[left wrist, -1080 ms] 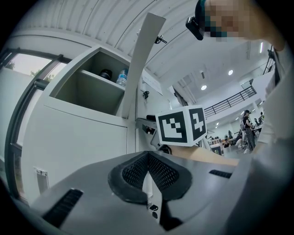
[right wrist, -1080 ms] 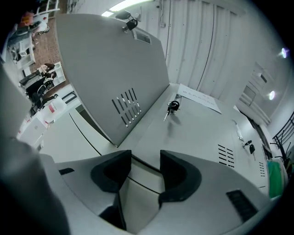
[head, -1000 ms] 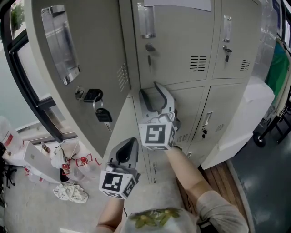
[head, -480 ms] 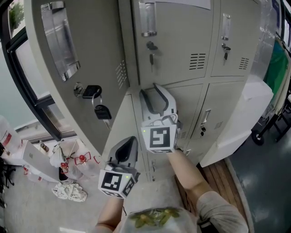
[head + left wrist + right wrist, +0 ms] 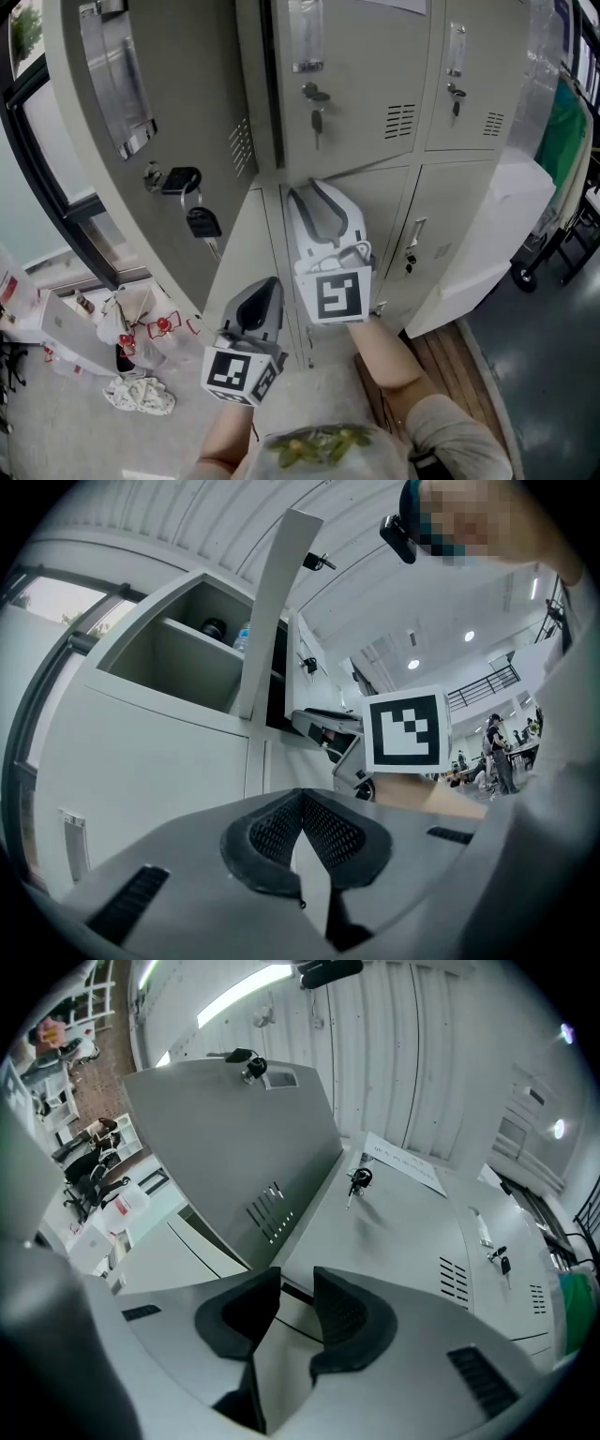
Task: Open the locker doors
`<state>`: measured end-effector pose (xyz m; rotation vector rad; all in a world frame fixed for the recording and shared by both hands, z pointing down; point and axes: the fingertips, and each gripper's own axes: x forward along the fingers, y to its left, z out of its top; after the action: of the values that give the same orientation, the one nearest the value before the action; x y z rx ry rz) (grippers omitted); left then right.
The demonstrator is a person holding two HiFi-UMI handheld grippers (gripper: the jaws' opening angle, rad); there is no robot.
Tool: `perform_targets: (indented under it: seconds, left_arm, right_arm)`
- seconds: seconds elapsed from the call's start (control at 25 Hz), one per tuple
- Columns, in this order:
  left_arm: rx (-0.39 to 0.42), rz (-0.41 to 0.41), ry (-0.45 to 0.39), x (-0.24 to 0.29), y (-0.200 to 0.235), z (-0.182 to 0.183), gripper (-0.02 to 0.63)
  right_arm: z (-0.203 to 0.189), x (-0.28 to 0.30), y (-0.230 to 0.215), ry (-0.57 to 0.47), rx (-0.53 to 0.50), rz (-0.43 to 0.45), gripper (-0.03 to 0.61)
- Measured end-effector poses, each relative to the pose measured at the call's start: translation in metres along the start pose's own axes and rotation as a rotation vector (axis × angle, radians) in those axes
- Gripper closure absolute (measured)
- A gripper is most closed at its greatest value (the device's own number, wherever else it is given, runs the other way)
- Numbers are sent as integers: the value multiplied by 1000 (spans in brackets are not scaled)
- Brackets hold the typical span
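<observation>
- We see the lockers (image 5: 375,84) filling the upper frame, with the upper-left door (image 5: 178,112) swung open.
- Our right gripper (image 5: 306,190), at centre, points at a shut lower door (image 5: 389,225). Its jaws, just closing, stand slightly apart and pinch nothing.
- Our left gripper (image 5: 272,284), at lower centre, is closed and empty.

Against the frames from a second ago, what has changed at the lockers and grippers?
The right gripper has just been closing its jaws: narrower now, not yet together, nothing between them. Nothing was taken hold of or let go. Unchanged: the left gripper low and shut, the upper left door open with its keys hanging.
</observation>
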<state>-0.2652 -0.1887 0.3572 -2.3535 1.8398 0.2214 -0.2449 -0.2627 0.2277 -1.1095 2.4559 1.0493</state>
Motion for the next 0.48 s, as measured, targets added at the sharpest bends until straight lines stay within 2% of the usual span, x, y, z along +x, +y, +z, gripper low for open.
perform_targets:
  seconds: [0.48]
  left_arm:
    - [-7,-29,-3,-2,-16,1,586]
  right_arm:
    - [11,-26,-1,6,-4,22,502]
